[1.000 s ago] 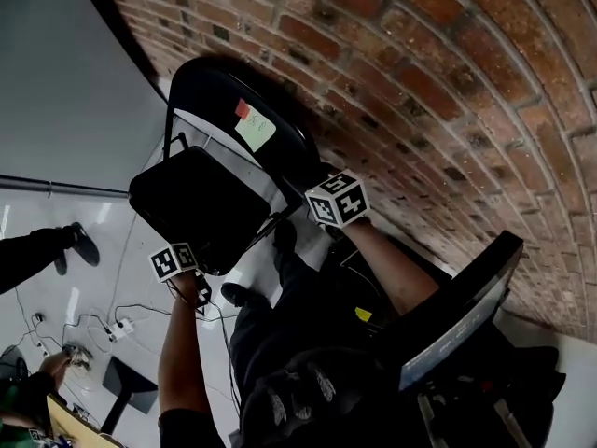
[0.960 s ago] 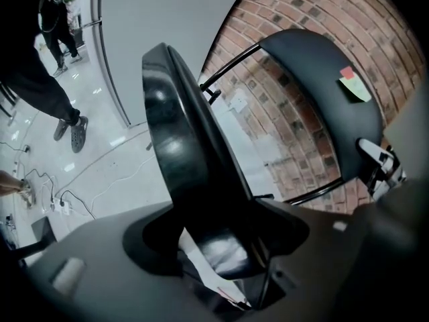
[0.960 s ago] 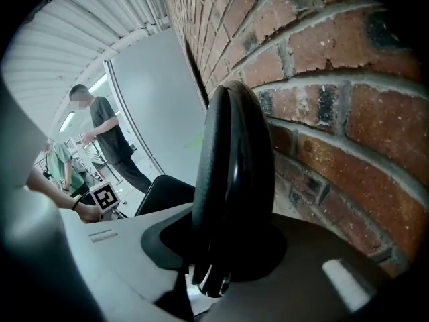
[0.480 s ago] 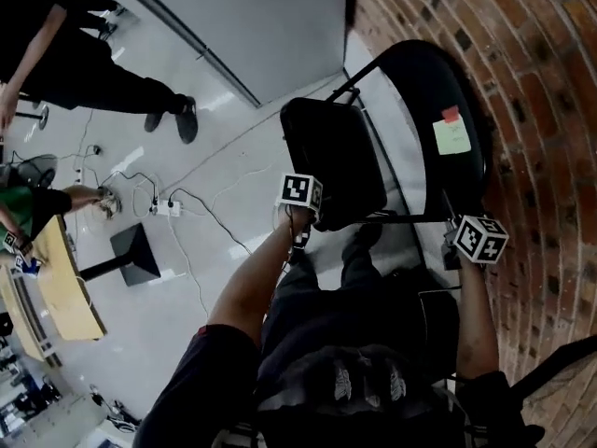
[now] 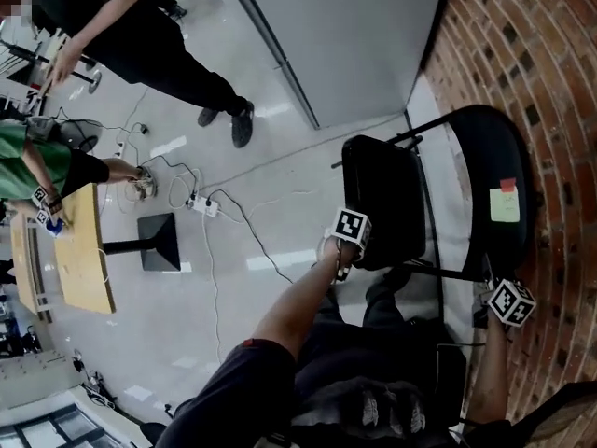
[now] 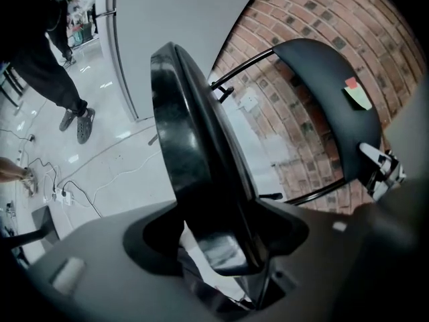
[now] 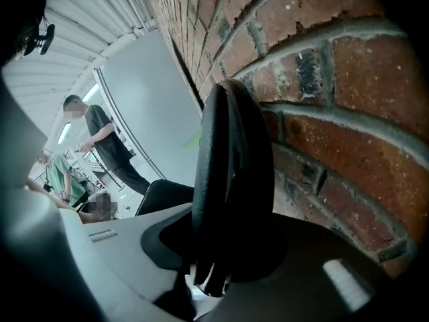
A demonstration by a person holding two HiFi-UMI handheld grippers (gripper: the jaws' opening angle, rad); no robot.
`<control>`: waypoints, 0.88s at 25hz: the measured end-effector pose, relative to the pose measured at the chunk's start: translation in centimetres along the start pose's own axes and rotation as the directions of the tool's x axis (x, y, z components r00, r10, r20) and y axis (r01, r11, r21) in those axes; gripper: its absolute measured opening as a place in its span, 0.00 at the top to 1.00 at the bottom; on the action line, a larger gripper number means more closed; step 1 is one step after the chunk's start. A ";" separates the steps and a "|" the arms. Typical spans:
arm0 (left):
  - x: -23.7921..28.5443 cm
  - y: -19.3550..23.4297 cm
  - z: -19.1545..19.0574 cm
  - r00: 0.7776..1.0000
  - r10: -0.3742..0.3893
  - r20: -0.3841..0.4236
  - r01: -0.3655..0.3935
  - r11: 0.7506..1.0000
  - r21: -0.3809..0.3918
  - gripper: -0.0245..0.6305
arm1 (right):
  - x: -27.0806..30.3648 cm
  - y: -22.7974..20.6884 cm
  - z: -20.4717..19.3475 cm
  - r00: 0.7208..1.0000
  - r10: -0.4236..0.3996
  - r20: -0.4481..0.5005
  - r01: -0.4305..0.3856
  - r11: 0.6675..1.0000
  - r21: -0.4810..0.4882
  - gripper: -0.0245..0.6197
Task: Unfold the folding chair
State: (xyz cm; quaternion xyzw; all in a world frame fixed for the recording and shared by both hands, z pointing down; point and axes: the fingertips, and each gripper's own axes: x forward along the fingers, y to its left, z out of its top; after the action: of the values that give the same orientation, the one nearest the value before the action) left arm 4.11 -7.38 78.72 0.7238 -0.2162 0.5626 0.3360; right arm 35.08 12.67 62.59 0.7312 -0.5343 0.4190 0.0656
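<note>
Logs the folding chair [image 5: 387, 185] at 3 o'clock of the head view, beside the brick wall [image 5: 550, 54]. Pinches the seat [image 6: 194, 153] by its near edge in the left gripper [image 6: 224, 253], jaws wide on it. Clamps the backrest [image 7: 228, 153] by its rim in the right gripper [image 7: 218, 260], 4 o'clock of the seat.

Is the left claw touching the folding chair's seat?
Touching. In the left gripper view the left claw has its jaws closed on the edge of the seat.
</note>
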 end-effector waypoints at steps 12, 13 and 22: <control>-0.9 1.8 -2.7 0.991 -0.095 -0.091 0.087 0.992 -0.090 0.47 | 2.0 2.0 -0.1 0.999 0.029 0.015 -0.029 0.999 0.023 0.78; -1.0 2.1 -2.8 0.992 -0.087 -0.092 0.079 0.993 -0.091 0.47 | 2.2 2.2 0.0 0.999 0.034 0.016 -0.034 0.999 0.022 0.78; -0.9 2.3 -3.2 0.992 -0.086 -0.094 0.077 0.992 -0.097 0.47 | 2.2 1.2 -0.9 0.999 0.033 -0.009 -0.032 0.997 0.069 0.78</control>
State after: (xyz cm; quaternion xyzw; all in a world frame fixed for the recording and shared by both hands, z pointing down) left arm 0.13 -6.71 78.89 0.6871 -0.1956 0.5725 0.4024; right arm 33.79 11.07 64.21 0.7222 -0.5309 0.4418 0.0362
